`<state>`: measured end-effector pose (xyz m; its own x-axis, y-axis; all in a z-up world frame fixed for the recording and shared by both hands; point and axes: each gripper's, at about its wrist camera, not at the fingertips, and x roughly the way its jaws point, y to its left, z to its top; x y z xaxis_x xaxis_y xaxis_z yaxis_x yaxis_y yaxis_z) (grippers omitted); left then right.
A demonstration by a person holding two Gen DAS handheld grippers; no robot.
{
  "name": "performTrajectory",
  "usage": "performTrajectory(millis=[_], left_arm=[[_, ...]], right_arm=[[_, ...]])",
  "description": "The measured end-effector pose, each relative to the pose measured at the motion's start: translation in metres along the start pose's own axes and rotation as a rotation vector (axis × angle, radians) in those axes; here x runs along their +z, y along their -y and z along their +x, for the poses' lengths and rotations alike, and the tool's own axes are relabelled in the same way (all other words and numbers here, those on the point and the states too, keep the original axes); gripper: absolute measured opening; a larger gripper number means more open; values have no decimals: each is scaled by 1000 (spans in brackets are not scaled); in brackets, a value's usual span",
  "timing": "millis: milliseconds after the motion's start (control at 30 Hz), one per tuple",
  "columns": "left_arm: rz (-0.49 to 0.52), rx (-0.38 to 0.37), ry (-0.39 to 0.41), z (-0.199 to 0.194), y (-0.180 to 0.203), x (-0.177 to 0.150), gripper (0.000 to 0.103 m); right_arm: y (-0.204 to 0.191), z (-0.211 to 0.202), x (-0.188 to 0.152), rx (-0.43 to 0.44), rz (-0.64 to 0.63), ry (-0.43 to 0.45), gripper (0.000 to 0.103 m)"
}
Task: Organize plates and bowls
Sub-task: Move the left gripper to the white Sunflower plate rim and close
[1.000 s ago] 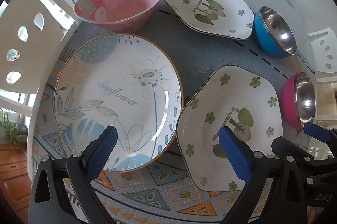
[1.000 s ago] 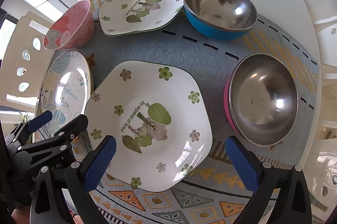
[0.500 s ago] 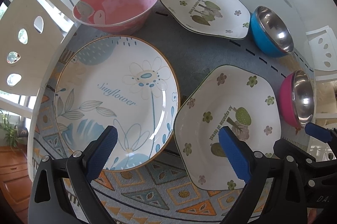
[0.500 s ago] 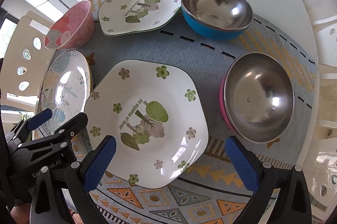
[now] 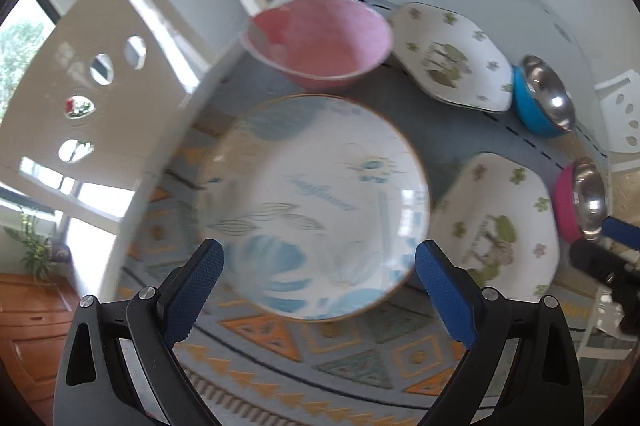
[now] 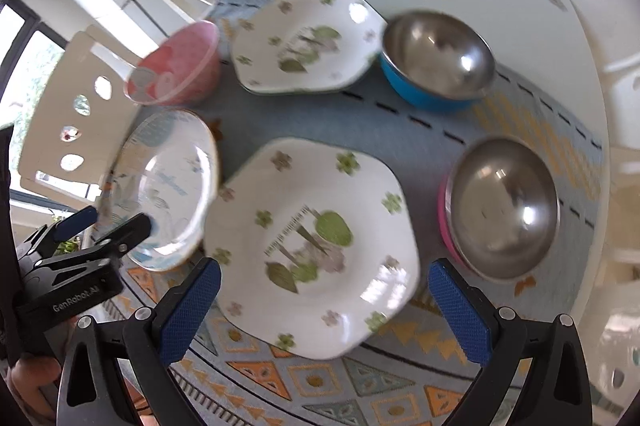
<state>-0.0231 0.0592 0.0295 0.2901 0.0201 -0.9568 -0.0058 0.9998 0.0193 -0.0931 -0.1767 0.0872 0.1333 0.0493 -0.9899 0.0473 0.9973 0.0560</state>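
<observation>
Facing the round sunflower plate on the patterned mat, the left gripper hangs wide and empty; the right gripper — equally wide — fronts the hexagonal plate. Risk: adjacent rims — a careless lift could knock them together.

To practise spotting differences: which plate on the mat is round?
The Sunflower plate, blue-flowered with a brown rim; both forest plates are six-sided.

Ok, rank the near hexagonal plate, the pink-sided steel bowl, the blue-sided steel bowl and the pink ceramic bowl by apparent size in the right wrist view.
1. Near hexagonal plate.
2. Pink-sided steel bowl.
3. Blue-sided steel bowl, though it sits farther away, so the two steel bowls may really match.
4. Pink ceramic bowl.
</observation>
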Motion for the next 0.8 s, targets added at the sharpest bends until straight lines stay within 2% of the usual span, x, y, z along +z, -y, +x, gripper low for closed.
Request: performTrajectory(millis=[100,233,367,600,800], left_arm=[[-39,15,-6,4,-29,-2,96],[-86,-42,-33,25,-58,1,96],[-73,-44,-84,51,-67,9,88],[-37,-150,-118,85,-74,16,88],[-29,-155,-153,106,-75,25,88]], right_arm=[[-19,4,12,39,-17,9,103],[-50,15,26,70,-49,15,103],[-69,46,44,73,-40,-35,99],[-78,96,64,101,39,-100,98],[-91,122,78,37,34,-124,100]])
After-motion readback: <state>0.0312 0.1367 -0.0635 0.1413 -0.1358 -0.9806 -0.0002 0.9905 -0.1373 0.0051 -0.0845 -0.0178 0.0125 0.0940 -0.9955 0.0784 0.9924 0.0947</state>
